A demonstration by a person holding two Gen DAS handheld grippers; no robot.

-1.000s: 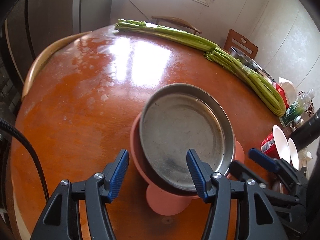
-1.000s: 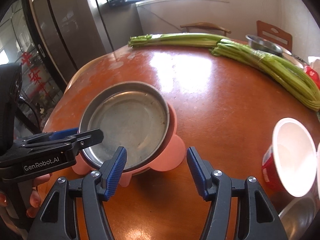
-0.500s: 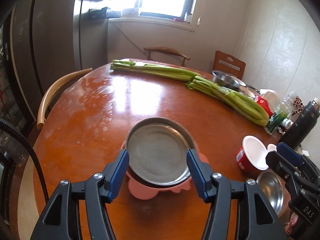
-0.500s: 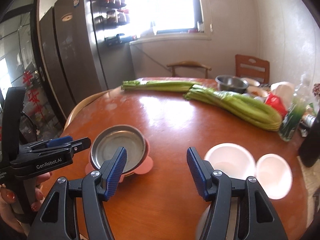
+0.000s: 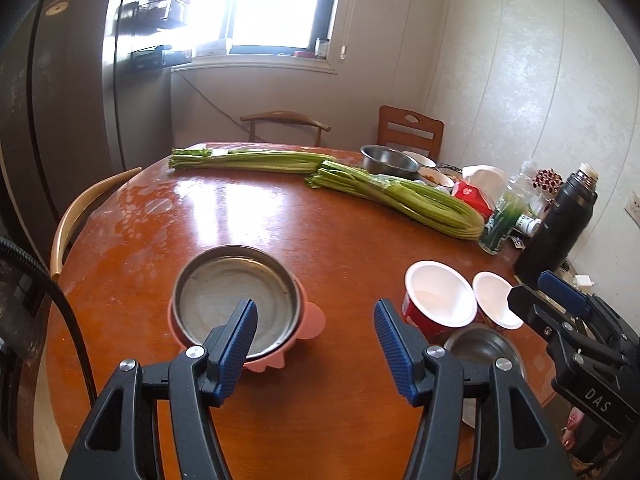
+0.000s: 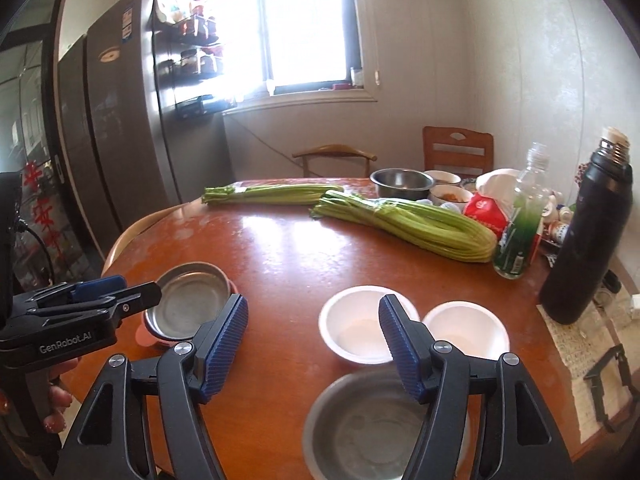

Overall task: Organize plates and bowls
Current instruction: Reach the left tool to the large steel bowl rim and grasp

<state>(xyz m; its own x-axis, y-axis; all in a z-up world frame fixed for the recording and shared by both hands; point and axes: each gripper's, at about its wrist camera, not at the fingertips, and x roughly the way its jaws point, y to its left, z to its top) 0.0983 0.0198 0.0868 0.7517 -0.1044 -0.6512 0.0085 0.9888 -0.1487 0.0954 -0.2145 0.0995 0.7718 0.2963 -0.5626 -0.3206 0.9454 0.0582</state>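
A steel plate (image 5: 234,300) lies in a pink plate (image 5: 310,322) on the round wooden table (image 5: 320,232); the stack also shows in the right wrist view (image 6: 188,304). Two white paper bowls stand to its right, a larger one (image 6: 362,324) and a smaller one (image 6: 466,330). A steel bowl (image 6: 368,420) sits at the table's near edge. My left gripper (image 5: 314,344) is open and empty, raised above and behind the stack. My right gripper (image 6: 314,346) is open and empty, raised over the steel bowl and the white bowls.
Two celery bunches (image 6: 404,222) lie across the far side. A steel bowl (image 6: 400,182), a green bottle (image 6: 518,232), a black flask (image 6: 584,236) and a red packet (image 6: 486,208) crowd the right. Chairs (image 6: 456,152) and a fridge (image 6: 120,140) stand around the table.
Both grippers have pulled up and back from the plate stack, so the whole table and room now show. The steel plate stays in the pink plate.
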